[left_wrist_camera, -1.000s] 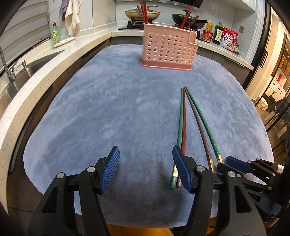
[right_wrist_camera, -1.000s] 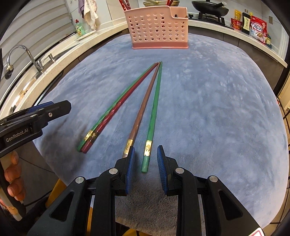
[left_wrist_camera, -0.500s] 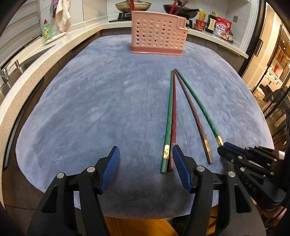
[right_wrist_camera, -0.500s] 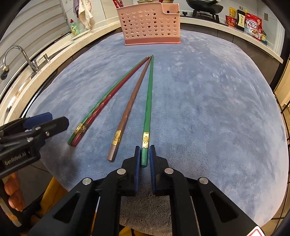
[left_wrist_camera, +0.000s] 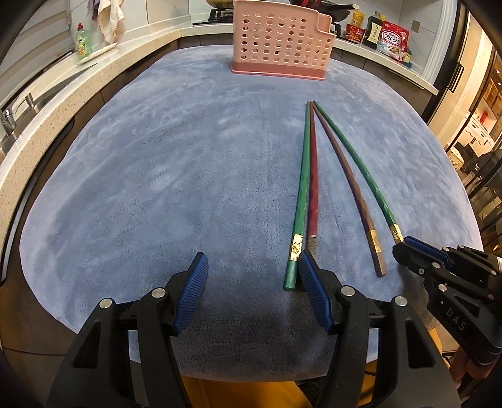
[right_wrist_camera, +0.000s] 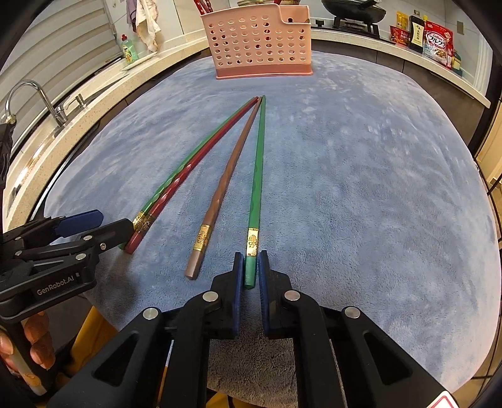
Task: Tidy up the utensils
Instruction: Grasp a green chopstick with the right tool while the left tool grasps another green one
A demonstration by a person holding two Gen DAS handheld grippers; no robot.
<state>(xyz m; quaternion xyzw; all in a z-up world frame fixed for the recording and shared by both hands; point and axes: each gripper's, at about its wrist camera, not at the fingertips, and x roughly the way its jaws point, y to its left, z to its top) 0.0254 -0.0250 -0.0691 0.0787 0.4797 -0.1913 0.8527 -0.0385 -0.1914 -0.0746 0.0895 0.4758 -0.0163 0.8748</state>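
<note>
Four chopsticks fan out on the blue cloth (left_wrist_camera: 157, 175). My right gripper (right_wrist_camera: 250, 270) is shut on the near end of the rightmost green chopstick (right_wrist_camera: 257, 175), which still lies on the cloth. Beside it lies a brown chopstick (right_wrist_camera: 226, 182), then a red chopstick (right_wrist_camera: 194, 163) and a second green chopstick (right_wrist_camera: 175, 171) lying side by side. My left gripper (left_wrist_camera: 251, 282) is open. The second green chopstick (left_wrist_camera: 299, 201) ends just inside its right finger (left_wrist_camera: 310, 288), which hides the end of the red chopstick (left_wrist_camera: 313, 188). A pink perforated holder (left_wrist_camera: 279, 34) stands upright at the far edge.
The cloth's front edge runs just under both grippers. A counter with a faucet (right_wrist_camera: 37, 94) and a soap bottle (left_wrist_camera: 83, 42) curves along the left. Food packages (left_wrist_camera: 392, 39) and a pan (right_wrist_camera: 354, 11) sit behind the holder. A hand (right_wrist_camera: 34, 342) grips the left tool.
The right jaws have closed onto the green chopstick's end. The left gripper has sunk toward the green and red pair, still open.
</note>
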